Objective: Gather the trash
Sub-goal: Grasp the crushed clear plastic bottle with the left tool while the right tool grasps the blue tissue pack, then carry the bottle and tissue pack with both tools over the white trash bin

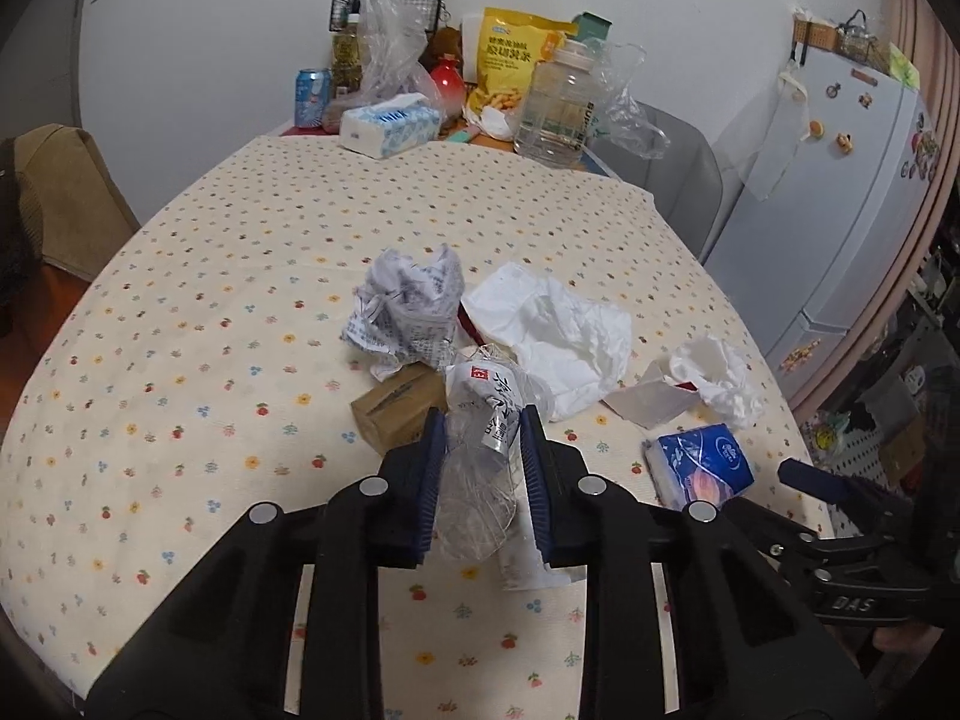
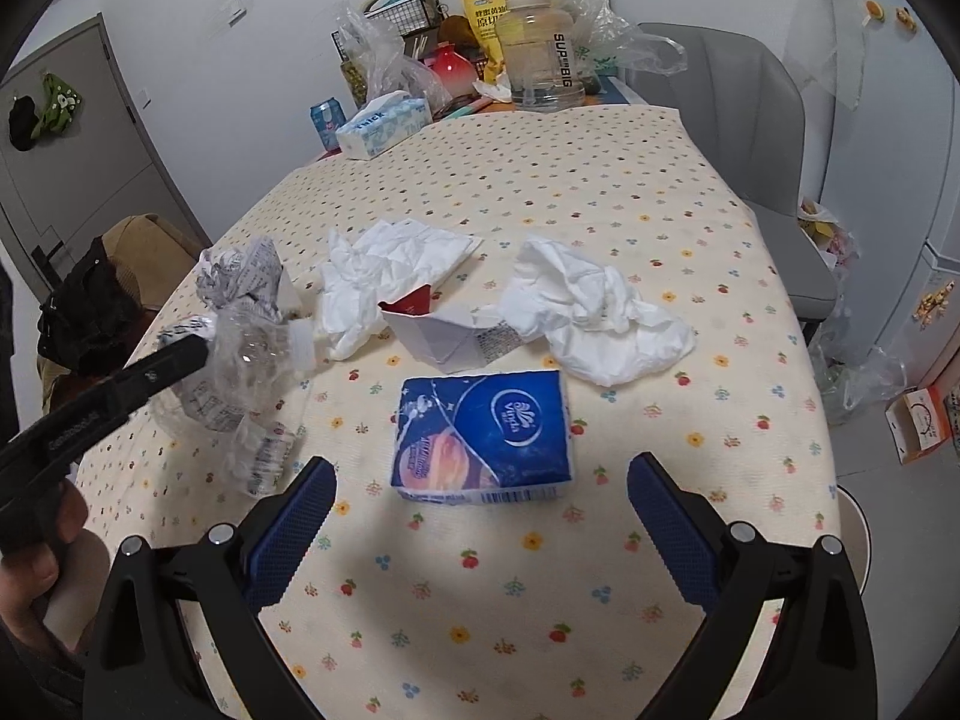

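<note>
My left gripper (image 1: 483, 420) is shut on a crushed clear plastic bottle (image 1: 480, 468) and holds it above the floral tablecloth; the bottle also shows in the right wrist view (image 2: 240, 396). My right gripper (image 2: 480, 474) is open and empty, just in front of a blue tissue pack (image 2: 483, 435), which also shows in the left wrist view (image 1: 702, 465). Crumpled printed paper (image 1: 408, 306), a brown cardboard box (image 1: 396, 414), white crumpled tissues (image 1: 558, 336) (image 2: 594, 312) and a torn white carton (image 2: 444, 330) lie mid-table.
At the table's far end stand a large clear jug (image 2: 540, 54), a tissue box (image 2: 384, 123), a blue can (image 2: 327, 120), a yellow snack bag (image 1: 510, 72) and plastic bags. A grey chair (image 2: 738, 138) and a white fridge (image 1: 840, 192) are at the right.
</note>
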